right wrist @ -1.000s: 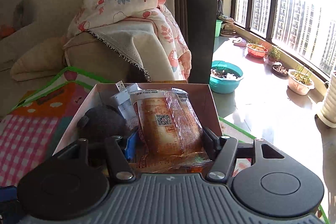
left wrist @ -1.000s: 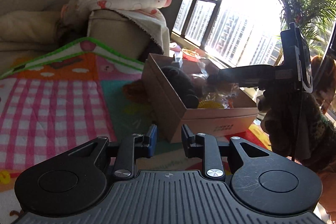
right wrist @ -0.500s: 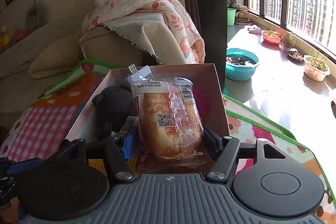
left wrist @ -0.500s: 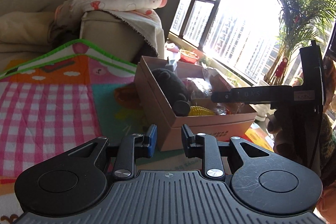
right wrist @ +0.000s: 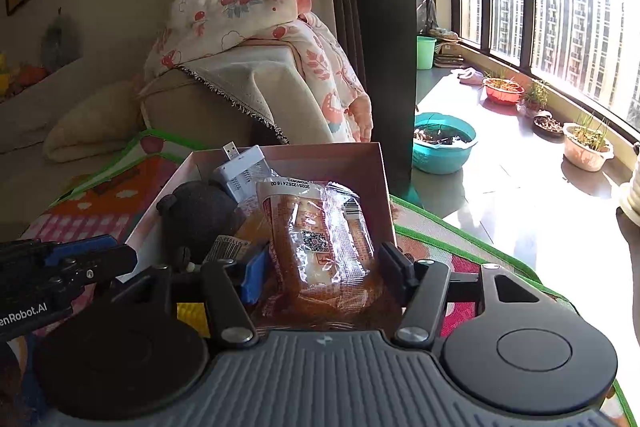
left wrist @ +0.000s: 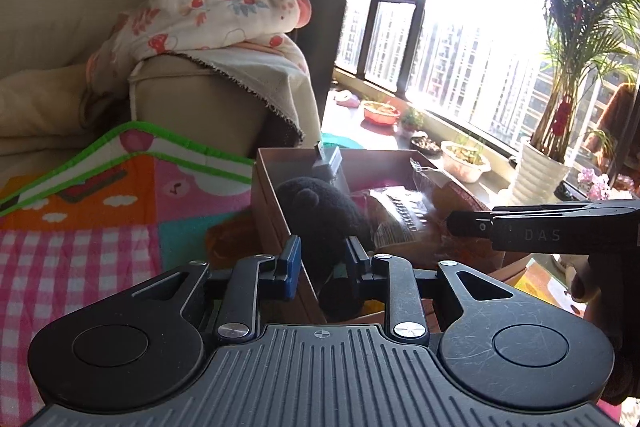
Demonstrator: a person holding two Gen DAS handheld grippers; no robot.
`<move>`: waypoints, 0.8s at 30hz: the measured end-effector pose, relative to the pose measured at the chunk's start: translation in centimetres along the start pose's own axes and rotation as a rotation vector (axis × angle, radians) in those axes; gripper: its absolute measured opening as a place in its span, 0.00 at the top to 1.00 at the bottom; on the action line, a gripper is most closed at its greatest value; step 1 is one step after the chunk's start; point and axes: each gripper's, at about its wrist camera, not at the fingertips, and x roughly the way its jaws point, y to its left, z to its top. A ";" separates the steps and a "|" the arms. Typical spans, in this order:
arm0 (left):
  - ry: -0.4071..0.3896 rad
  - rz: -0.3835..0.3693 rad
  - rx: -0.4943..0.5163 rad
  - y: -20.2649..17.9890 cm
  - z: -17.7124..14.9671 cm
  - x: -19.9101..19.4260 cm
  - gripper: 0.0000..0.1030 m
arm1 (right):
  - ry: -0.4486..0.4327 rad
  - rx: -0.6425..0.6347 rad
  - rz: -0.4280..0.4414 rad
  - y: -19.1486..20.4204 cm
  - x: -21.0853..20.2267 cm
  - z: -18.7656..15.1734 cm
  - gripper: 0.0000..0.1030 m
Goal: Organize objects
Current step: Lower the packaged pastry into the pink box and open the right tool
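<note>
The right gripper (right wrist: 320,263) holds the wrapped bread packet (right wrist: 320,239) over the cardboard box (right wrist: 280,153); only the left view shows the left gripper (left wrist: 322,261) with jaws narrowly open around the box wall.

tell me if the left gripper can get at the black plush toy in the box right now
Probably yes. The left gripper is open, its fingers straddling the near wall of the box, and the black plush toy lies just ahead, uncovered; the wrapped bread sits beside it in the right gripper.
</note>
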 end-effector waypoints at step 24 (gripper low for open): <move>0.003 -0.143 0.058 -1.1 1.2 2.0 0.78 | -0.014 -0.037 0.001 0.2 1.8 0.5 0.61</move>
